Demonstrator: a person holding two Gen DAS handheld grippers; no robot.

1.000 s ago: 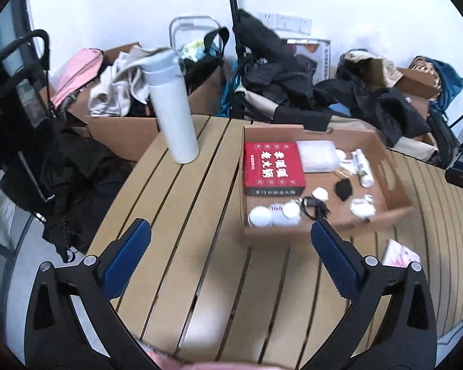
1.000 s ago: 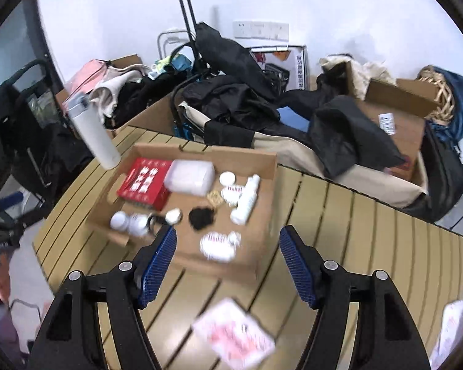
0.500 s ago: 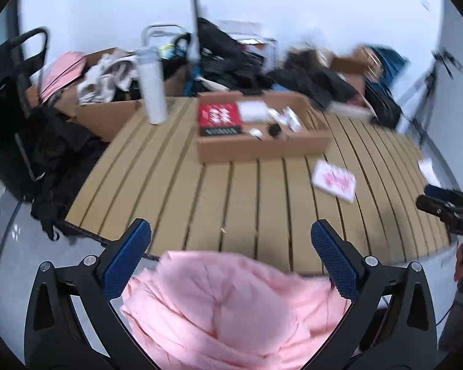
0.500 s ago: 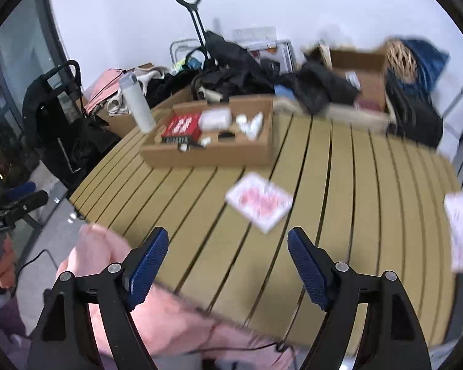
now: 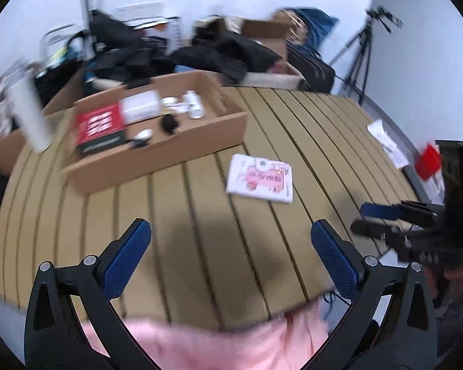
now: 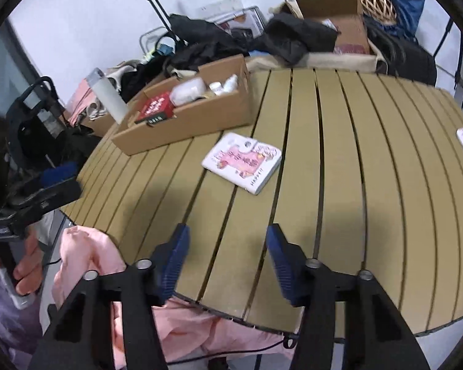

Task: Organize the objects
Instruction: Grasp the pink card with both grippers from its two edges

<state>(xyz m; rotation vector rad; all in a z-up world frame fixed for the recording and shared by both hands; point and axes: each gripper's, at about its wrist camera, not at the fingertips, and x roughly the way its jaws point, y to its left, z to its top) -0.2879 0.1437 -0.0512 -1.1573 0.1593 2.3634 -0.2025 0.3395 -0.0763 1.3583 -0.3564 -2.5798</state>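
Booklet [image 6: 242, 162] lay flat on table [image 6: 370, 166], ahead of right gripper [image 6: 227, 262], nearer it than left gripper [image 5: 231, 259]; right jaws closing on nothing, left fingers apart, empty

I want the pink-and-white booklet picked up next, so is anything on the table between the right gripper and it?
Nothing visible does. Only bare slats of the table lie between the right gripper, its empty jaws closing, and the booklet. The cardboard box sits beyond the booklet, off that line.
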